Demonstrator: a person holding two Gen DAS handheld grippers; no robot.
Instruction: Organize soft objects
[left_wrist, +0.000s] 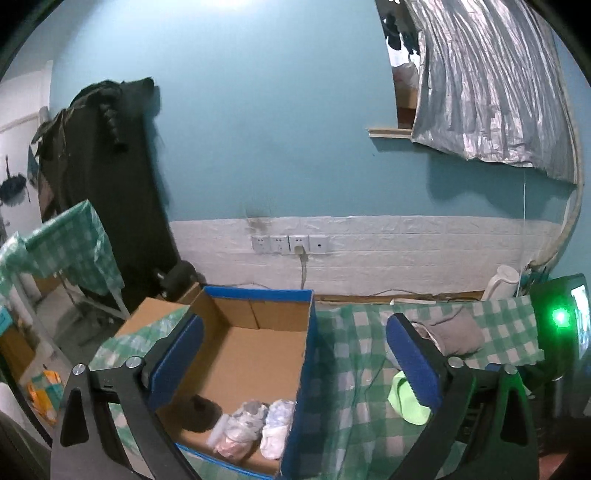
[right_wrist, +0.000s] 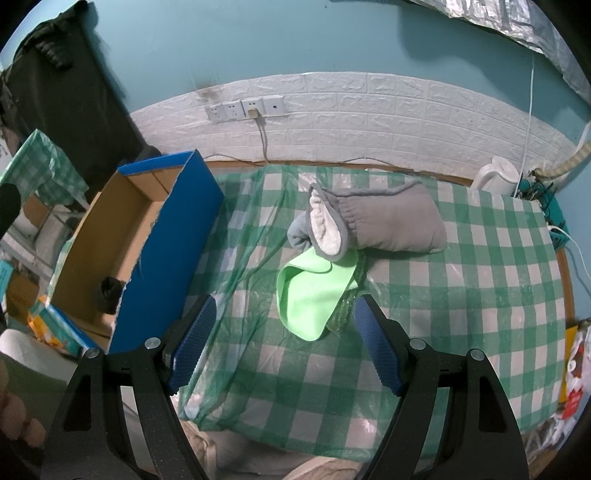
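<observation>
A blue cardboard box (left_wrist: 258, 354) stands at the table's left; it also shows in the right wrist view (right_wrist: 173, 236). Two pale rolled soft items (left_wrist: 255, 424) and a dark one (left_wrist: 201, 404) lie in its near end. A light green cloth (right_wrist: 314, 291) lies on the checked tablecloth, partly under a grey fleece-lined piece (right_wrist: 376, 221). My left gripper (left_wrist: 295, 358) is open and empty above the box's near right corner. My right gripper (right_wrist: 284, 343) is open and empty, just short of the green cloth.
The table (right_wrist: 461, 295) has a green-and-white checked cover and stands against a wall with sockets (right_wrist: 245, 109). A white kettle (right_wrist: 496, 177) stands at the back right. Dark clothes (left_wrist: 107, 184) hang at the left. A device with a green light (left_wrist: 561, 317) is at the right.
</observation>
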